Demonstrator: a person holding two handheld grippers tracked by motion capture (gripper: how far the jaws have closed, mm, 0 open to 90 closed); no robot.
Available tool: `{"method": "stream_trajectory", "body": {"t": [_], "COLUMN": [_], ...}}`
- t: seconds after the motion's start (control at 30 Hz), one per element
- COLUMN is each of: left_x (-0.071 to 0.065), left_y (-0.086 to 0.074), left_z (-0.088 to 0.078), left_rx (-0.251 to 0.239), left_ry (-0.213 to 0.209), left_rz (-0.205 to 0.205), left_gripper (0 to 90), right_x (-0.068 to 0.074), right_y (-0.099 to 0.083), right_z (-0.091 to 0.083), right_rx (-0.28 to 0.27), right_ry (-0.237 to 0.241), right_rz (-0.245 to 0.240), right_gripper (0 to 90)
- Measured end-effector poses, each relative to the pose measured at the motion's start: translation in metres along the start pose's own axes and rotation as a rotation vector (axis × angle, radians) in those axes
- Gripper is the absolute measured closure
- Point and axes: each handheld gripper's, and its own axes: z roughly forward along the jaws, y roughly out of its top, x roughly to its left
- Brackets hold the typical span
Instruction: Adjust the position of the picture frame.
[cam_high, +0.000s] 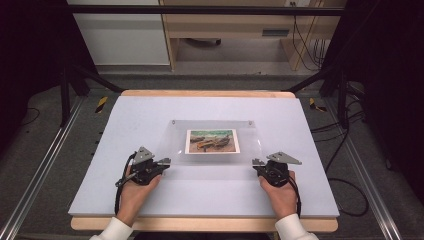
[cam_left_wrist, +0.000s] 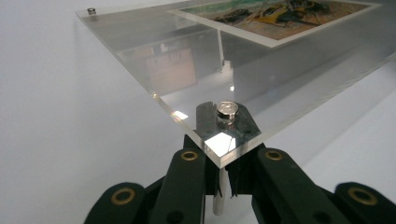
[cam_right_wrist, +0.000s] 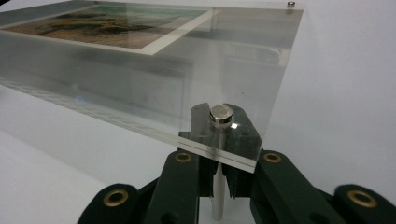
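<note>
At the near corners of the clear acrylic picture frame (cam_high: 215, 141), the left gripper (cam_left_wrist: 223, 179) and right gripper (cam_right_wrist: 217, 179) each pinch a slim metal standoff post (cam_left_wrist: 218, 198), frame gripped, lifting or moving left

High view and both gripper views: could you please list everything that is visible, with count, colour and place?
Table: one, white top on wood, centre.
Clear frame: one, see-through, mid-table.
Picture: one, white-bordered boat scene, inside the frame.
Metal posts: four, silver, at the frame's corners.
Cabinets: white and wooden, behind the table.
Left gripper: black, jaws shut on the near left post.
Right gripper: black, jaws shut on the near right post.
Hands: two, white cuffs.
</note>
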Motion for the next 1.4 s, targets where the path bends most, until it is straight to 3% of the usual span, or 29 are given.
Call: {"method": "stream_trajectory", "body": {"t": [0.2, 1.03, 1.13, 1.17, 1.23, 1.27, 1.3, 1.37, 1.4], "left_x": [0.0, 0.0, -0.001, -0.001, -0.003, -0.004, -0.005, -0.006, -0.006], "left_y": [-0.002, -0.002, -0.002, -0.002, -0.002, -0.002, -0.002, -0.002, -0.002], "left_z": [0.002, 0.003, 0.003, 0.003, 0.001, 0.001, 0.0, -0.004, -0.005], "left_rx": [0.015, 0.036, 0.043, 0.046, 0.055, 0.053, 0.053, 0.057, 0.056], "left_ry": [0.001, -0.007, -0.008, -0.009, 0.001, 0.0, -0.005, -0.013, -0.017], "left_rz": [0.003, 0.013, 0.032, 0.041, 0.057, 0.058, 0.057, 0.061, 0.059], "left_gripper": [83.8, 83.6, 77.5, 77.5, 68.6, 56.3, 56.3, 42.3, 42.3], "right_x": [-0.001, -0.001, -0.004, -0.004, -0.004, -0.002, -0.002, 0.001, 0.001], "right_y": [-0.002, -0.004, -0.004, -0.004, -0.005, -0.005, -0.005, -0.007, -0.007], "right_z": [0.001, -0.001, -0.003, -0.003, -0.005, -0.01, -0.01, -0.015, -0.015], "right_rx": [0.021, 0.022, 0.026, 0.026, 0.032, 0.039, 0.039, 0.048, 0.048], "right_ry": [0.001, 0.0, 0.004, 0.004, -0.004, -0.009, -0.009, -0.031, -0.031], "right_rz": [-0.009, -0.005, 0.002, 0.002, 0.008, -0.011, -0.011, -0.042, -0.042], "right_gripper": [83.5, 80.7, 69.2, 69.2, 59.3, 48.7, 48.7, 39.1, 35.5]}}
